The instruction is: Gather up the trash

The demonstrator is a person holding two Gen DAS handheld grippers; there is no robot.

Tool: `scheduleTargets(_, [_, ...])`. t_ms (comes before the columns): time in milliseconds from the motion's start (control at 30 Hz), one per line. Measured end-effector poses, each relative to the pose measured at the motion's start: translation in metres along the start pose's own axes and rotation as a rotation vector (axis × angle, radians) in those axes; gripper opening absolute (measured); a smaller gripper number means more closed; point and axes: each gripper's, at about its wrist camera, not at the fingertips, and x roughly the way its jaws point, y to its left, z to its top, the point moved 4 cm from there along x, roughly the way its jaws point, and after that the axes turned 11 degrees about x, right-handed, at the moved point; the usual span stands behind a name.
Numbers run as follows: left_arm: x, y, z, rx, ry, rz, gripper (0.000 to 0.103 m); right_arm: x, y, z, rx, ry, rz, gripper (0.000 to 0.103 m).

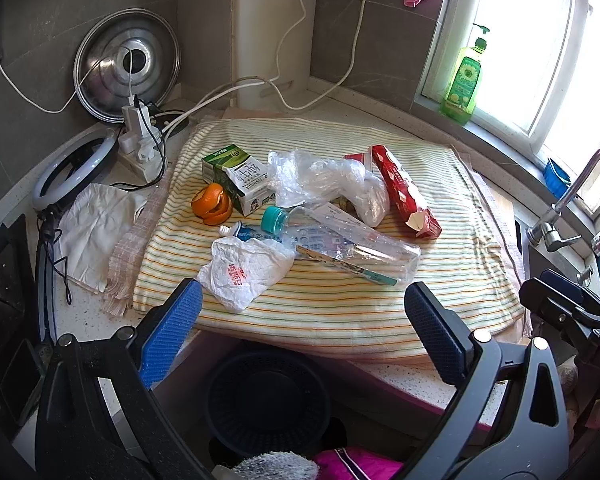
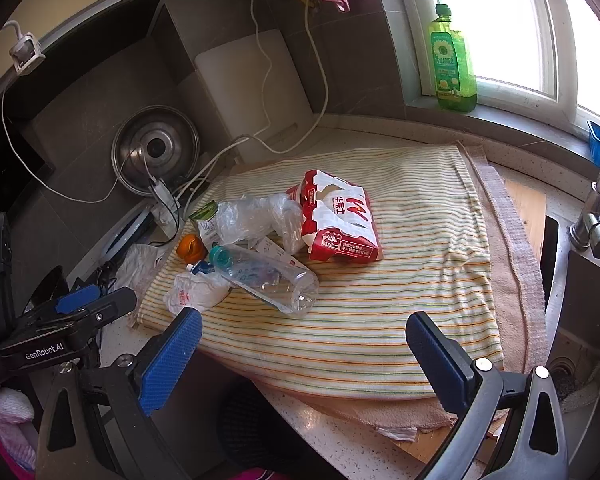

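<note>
left tongs (image 1: 304, 304) spread wide, holding nothing, hovering off the counter's (image 1: 384, 376) front edge above a dark basket (image 1: 266, 396) | right tongs (image 2: 304, 334) likewise wide and empty | crumpled white bag (image 1: 246, 270) nearest, just ahead of left tongs | clear bottle (image 1: 340, 240) beyond, long axis slanting front-right to back-left | red carton (image 2: 336, 220) farthest, nearer the right tongs
</note>
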Motion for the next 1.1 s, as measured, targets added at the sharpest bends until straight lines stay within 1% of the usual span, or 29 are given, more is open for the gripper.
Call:
scheduleTargets(200, [0.007, -0.003, -0.002, -0.011, 0.014, 0.001, 0.103, 0.004, -0.002, 0.003, 0.006, 0.013, 0.005, 0.103])
scheduleTargets(333, [0.015, 0.006, -0.006, -0.046, 0.023, -0.011, 0.103, 0.011, -0.003, 0.004, 0.003, 0.028, 0.013, 0.103])
scheduleTargets(500, [0.023, 0.020, -0.011, -0.079, 0.043, -0.002, 0.102, 0.018, 0.003, 0.007, -0.046, 0.049, 0.053, 0.102])
scheduleTargets(633, [0.032, 0.036, -0.020, -0.135, 0.070, -0.017, 0.102, 0.027, 0.010, 0.009, -0.091, 0.085, 0.100, 0.096])
scheduleTargets(667, [0.035, 0.040, -0.022, -0.145, 0.076, -0.018, 0.101, 0.030, 0.011, 0.010, -0.102, 0.097, 0.115, 0.095])
scheduleTargets(733, [0.040, 0.047, -0.025, -0.163, 0.090, -0.024, 0.091, 0.037, 0.015, 0.012, -0.126, 0.119, 0.133, 0.094])
scheduleTargets(833, [0.051, 0.059, -0.028, -0.202, 0.115, -0.049, 0.083, 0.050, 0.021, 0.015, -0.155, 0.166, 0.155, 0.083])
scheduleTargets(933, [0.064, 0.067, -0.030, -0.224, 0.136, -0.069, 0.079, 0.065, 0.028, 0.019, -0.186, 0.211, 0.176, 0.082])
scheduleTargets(967, [0.069, 0.069, -0.031, -0.229, 0.144, -0.074, 0.078, 0.070, 0.032, 0.020, -0.205, 0.225, 0.176, 0.082])
scheduleTargets(1033, [0.078, 0.072, -0.032, -0.235, 0.162, -0.090, 0.072, 0.080, 0.040, 0.021, -0.251, 0.254, 0.186, 0.080])
scheduleTargets(1100, [0.087, 0.073, -0.033, -0.237, 0.181, -0.099, 0.070, 0.091, 0.049, 0.021, -0.295, 0.283, 0.193, 0.079])
